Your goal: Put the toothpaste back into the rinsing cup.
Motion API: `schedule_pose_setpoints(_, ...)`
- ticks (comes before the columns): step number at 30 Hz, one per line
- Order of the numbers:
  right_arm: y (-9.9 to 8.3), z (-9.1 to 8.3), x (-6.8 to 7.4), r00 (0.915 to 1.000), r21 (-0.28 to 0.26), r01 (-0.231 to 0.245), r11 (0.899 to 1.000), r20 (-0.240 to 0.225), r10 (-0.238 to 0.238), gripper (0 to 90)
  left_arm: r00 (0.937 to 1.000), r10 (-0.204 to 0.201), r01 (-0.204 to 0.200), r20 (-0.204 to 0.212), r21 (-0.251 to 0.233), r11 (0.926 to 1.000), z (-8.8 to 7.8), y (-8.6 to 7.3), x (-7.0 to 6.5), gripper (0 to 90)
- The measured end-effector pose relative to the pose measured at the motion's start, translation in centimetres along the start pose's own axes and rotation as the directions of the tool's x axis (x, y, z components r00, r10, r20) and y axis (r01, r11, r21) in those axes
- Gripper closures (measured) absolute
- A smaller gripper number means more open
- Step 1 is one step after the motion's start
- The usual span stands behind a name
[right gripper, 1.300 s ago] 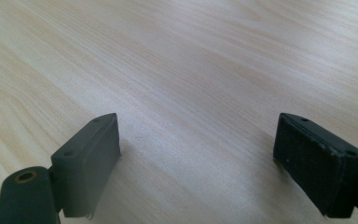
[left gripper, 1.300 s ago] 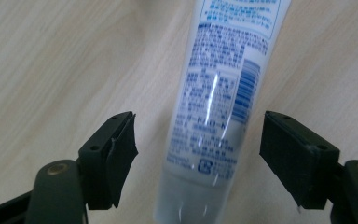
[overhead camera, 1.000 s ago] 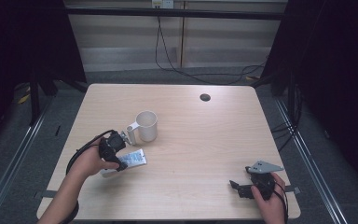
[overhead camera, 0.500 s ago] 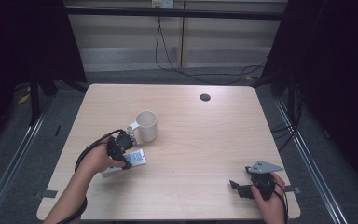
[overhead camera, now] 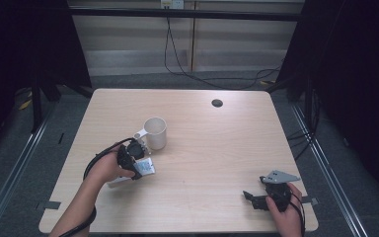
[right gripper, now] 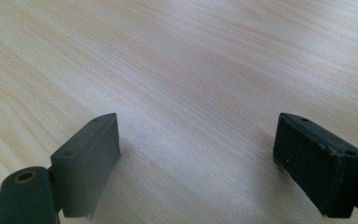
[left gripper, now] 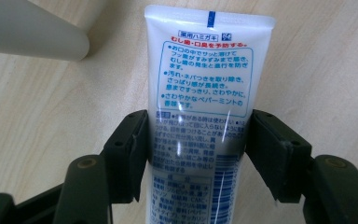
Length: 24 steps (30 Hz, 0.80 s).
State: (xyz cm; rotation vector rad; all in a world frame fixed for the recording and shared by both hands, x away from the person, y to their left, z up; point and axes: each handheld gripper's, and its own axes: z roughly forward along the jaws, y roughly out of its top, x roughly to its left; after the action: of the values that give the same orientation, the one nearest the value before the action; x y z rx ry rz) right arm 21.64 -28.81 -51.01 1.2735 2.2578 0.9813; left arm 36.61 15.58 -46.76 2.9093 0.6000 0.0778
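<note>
Wooden table (left gripper: 37,140); left gripper (left gripper: 196,140) jaws, just closing, hide toothpaste tube (left gripper: 204,79) edges
</note>
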Motion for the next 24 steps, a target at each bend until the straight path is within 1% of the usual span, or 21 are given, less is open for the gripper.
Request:
schedule_pose_setpoints(3, 0.0, 0.0, 0.0, 1.0000, 0.000, 0.000, 1.000, 0.000, 0.000, 14.0, 1.0000, 0.005, -0.005, -0.004, 0.003, 1.0000, 0.0, 0.0, -0.1, 41.4)
schedule_pose_setpoints(5, 0.0, 0.0, 0.0, 1.0000, 0.000, 0.000, 1.000, 0.000, 0.000, 14.0, 0.9998, 0.018, -0.018, -0.010, 0.005, 0.9998, -0.1, 0.0, -0.1, 43.3)
schedule_pose_setpoints(6, 0.0, 0.0, 0.0, 1.0000, 0.000, 0.000, 1.000, 0.000, 0.000, 14.0, 0.9997, -0.006, 0.006, -0.022, 0.005, 1.0000, -0.2, 0.1, -0.3, 52.1)
schedule_pose_setpoints(7, 0.0, 0.0, 0.0, 1.0000, 0.000, 0.000, 1.000, 0.000, 0.000, 14.0, 0.9992, -0.030, 0.030, -0.025, 0.008, 0.9995, -0.4, 0.2, -0.2, 52.1)
schedule_pose_setpoints(8, 0.0, 0.0, 0.0, 1.0000, 0.000, 0.000, 1.000, 0.000, 0.000, 14.0, 0.9983, -0.052, 0.052, -0.026, 0.005, 0.9986, -0.6, 0.3, -0.3, 56.9)
schedule_pose_setpoints(9, 0.0, 0.0, 0.0, 1.0000, 0.001, -0.001, 1.000, -0.001, 0.001, 14.0, 0.9983, -0.052, 0.052, -0.027, 0.006, 0.9986, -0.7, 0.3, -0.3, 61.1)
schedule_pose_setpoints(10, 0.0, 0.0, 0.0, 1.0000, 0.000, 0.000, 1.000, 0.000, 0.000, 14.0, 0.9988, -0.040, 0.041, -0.027, 0.011, 0.9991, -0.9, 0.3, -0.2, 63.6)
schedule_pose_setpoints(11, 0.0, 0.0, 0.0, 1.0000, 0.000, -0.001, 1.000, 0.000, 0.001, 14.0, 0.9976, -0.068, 0.068, -0.016, 0.003, 0.9977, -1.0, 0.3, -0.3, 65.5)
schedule_pose_setpoints(12, 0.0, 0.0, 0.0, 1.0000, 0.000, 0.000, 1.000, -0.001, 0.000, 14.0, 0.9970, -0.078, 0.078, -0.003, -0.005, 0.9970, -1.0, 0.2, -0.2, 66.4)
schedule_pose_setpoints(14, 0.0, 0.0, 0.0, 1.0000, 0.000, 0.000, 1.000, -0.001, 0.000, 14.0, 0.9963, -0.082, 0.083, 0.025, -0.026, 0.9962, -1.2, 0.0, -0.2, 67.2)
schedule_pose_setpoints(15, 0.0, 0.0, 0.0, 1.0000, 0.000, 0.000, 1.000, -0.001, 0.000, 14.0, 0.9949, -0.093, 0.095, 0.038, -0.040, 0.9947, -1.3, -0.1, -0.3, 67.4)
schedule_pose_setpoints(16, 0.0, 0.0, 0.0, 1.0000, 0.000, -0.001, 1.000, -0.001, 0.001, 14.0, 0.9954, -0.086, 0.088, 0.043, -0.052, 0.9948, -1.4, -0.1, -0.3, 67.5)
schedule_pose_setpoints(17, 0.0, 0.0, 0.0, 1.0000, 0.000, 0.000, 1.000, -0.001, 0.000, 14.0, 0.9951, -0.087, 0.090, 0.047, -0.075, 0.9931, -1.7, -0.3, -0.3, 67.4)
schedule_pose_setpoints(18, 0.0, 0.0, 0.0, 1.0000, 0.000, -0.001, 1.000, 0.000, 0.001, 14.0, 0.9944, -0.093, 0.097, 0.051, -0.083, 0.9918, -1.9, -0.3, -0.3, 67.5)
schedule_pose_setpoints(19, 0.0, 0.0, 0.0, 1.0000, 0.000, 0.000, 1.000, -0.001, 0.000, 14.0, 0.9938, -0.099, 0.104, 0.051, -0.108, 0.9887, -2.1, -0.5, -0.3, 67.5)
schedule_pose_setpoints(20, 0.0, 0.0, 0.0, 1.0000, 0.000, 0.000, 1.000, -0.001, 0.000, 14.0, 0.9940, -0.096, 0.102, 0.052, -0.120, 0.9875, -2.4, -0.6, -0.2, 67.4)
schedule_pose_setpoints(23, 0.0, 0.0, 0.0, 1.0000, 0.000, 0.000, 1.000, 0.000, 0.000, 14.0, 0.9920, -0.111, 0.119, 0.060, -0.163, 0.9794, -3.1, -1.0, -0.1, 67.5)
schedule_pose_setpoints(24, 0.0, 0.0, 0.0, 1.0000, 0.000, 0.000, 1.000, 0.000, 0.000, 14.0, 0.9907, -0.119, 0.130, 0.066, -0.182, 0.9747, -3.3, -1.2, 0.0, 67.5)
